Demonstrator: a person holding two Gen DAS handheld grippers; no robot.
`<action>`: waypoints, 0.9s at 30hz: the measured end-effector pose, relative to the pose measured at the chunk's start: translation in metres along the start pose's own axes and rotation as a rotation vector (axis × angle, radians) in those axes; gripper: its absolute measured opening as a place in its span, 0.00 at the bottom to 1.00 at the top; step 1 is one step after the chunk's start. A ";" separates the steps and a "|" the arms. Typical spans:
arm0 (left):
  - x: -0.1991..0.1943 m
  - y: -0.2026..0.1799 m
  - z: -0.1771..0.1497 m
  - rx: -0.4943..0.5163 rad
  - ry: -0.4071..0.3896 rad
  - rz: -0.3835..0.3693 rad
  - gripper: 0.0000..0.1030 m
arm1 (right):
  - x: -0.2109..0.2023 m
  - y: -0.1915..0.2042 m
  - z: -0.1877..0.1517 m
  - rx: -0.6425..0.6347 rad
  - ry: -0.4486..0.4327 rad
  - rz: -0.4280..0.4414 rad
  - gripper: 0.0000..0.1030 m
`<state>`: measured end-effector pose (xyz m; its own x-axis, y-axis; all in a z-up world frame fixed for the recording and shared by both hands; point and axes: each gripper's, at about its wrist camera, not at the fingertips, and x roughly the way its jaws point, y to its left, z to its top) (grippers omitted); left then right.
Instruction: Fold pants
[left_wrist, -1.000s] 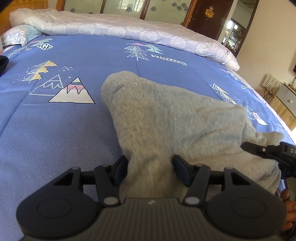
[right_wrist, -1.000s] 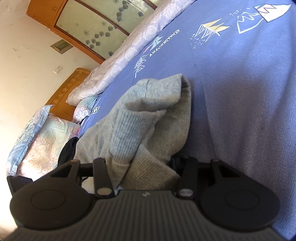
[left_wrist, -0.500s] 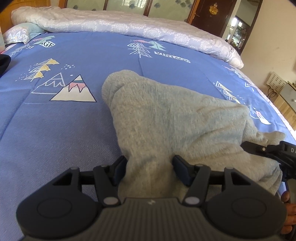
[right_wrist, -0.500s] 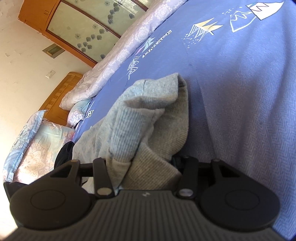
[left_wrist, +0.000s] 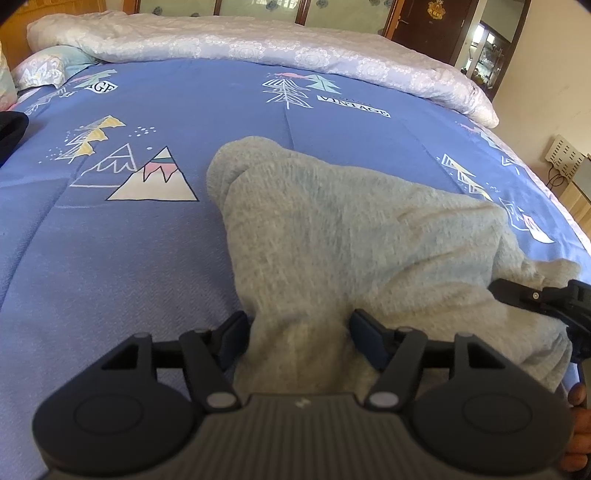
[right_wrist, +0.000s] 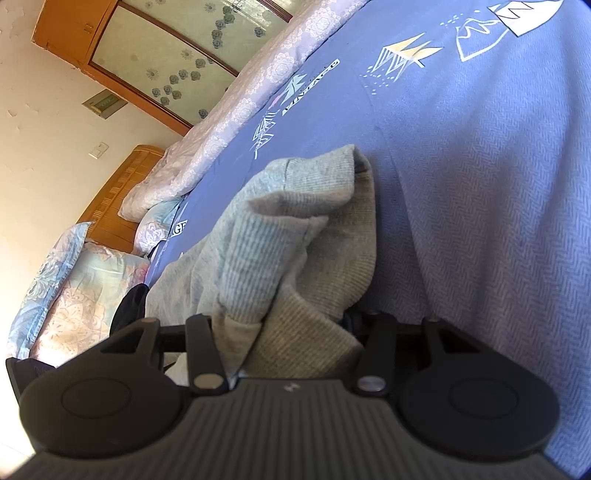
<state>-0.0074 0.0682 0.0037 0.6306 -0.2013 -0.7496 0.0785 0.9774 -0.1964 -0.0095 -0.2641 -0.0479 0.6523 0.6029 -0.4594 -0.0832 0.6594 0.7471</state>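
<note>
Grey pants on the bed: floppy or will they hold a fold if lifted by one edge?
Probably floppy: the grey pants slump in soft rounded bunches on the blue bedspread. The thick ribbed knit suggests some weight and sag. It looks fuzzy, so slipping seems unlikely. The left gripper jaws are opening around the fabric.

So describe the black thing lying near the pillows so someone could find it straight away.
Start at the big blue printed bedspread, then go to its far left edge below the floral pillow. The black item lies there, only partly in view, the one dark thing on the bed; the grey pants sit mid-bed.
</note>
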 end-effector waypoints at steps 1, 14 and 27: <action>0.000 0.000 0.000 0.001 0.001 0.003 0.63 | 0.000 0.000 0.000 0.001 0.000 0.001 0.50; -0.001 -0.002 0.000 0.011 0.006 0.033 0.71 | -0.009 0.002 0.003 0.033 0.006 -0.017 0.57; 0.000 -0.002 0.000 0.013 0.007 0.047 0.78 | -0.038 -0.009 -0.001 0.024 -0.033 -0.061 0.69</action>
<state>-0.0074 0.0665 0.0038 0.6284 -0.1550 -0.7623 0.0584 0.9866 -0.1525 -0.0348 -0.2924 -0.0375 0.6797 0.5468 -0.4889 -0.0246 0.6831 0.7299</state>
